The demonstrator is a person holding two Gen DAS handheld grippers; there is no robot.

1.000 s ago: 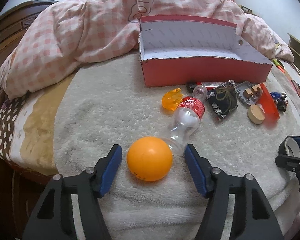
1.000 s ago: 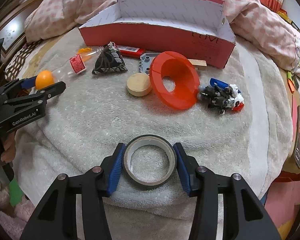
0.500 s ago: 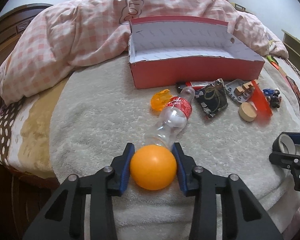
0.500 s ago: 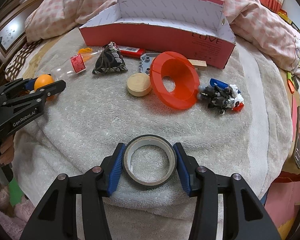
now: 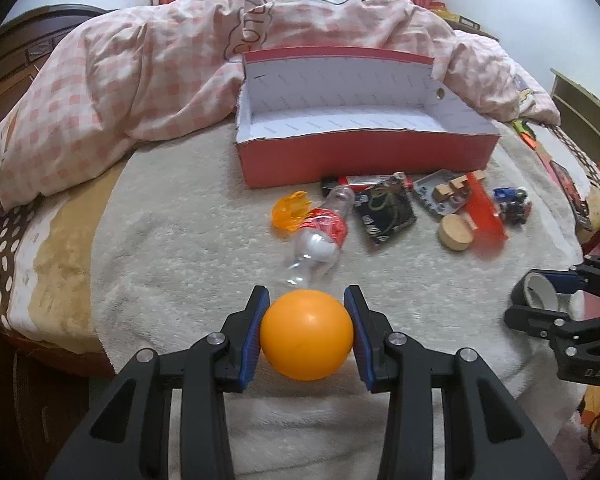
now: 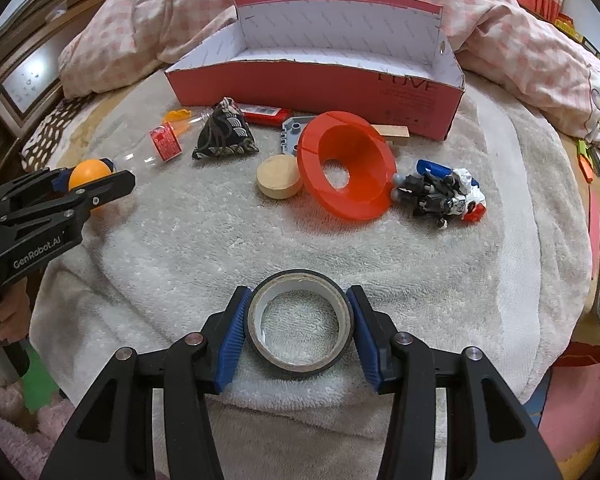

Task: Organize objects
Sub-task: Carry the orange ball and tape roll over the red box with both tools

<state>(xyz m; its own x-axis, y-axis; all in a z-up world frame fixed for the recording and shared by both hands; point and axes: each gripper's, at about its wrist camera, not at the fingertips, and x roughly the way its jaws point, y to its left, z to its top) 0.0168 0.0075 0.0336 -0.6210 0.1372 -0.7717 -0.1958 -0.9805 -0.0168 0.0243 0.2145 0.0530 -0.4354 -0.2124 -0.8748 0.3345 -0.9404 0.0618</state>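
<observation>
Orange, smooth and hollow-looking, the small round plastic ball (image 5: 306,334) is probably light, stiff and slippery, so it is best pinched across its widest part, as the left tool (image 5: 306,330) does now with both blue pads against its sides, just above the cream fleece blanket (image 5: 188,240) on the bed. The right tool (image 6: 299,322) grips a black-and-white roll of tape (image 6: 299,322) by its outer rim. Beyond both, the empty red cardboard box (image 6: 312,84) stands open, the likely place for these 2 things.
</observation>
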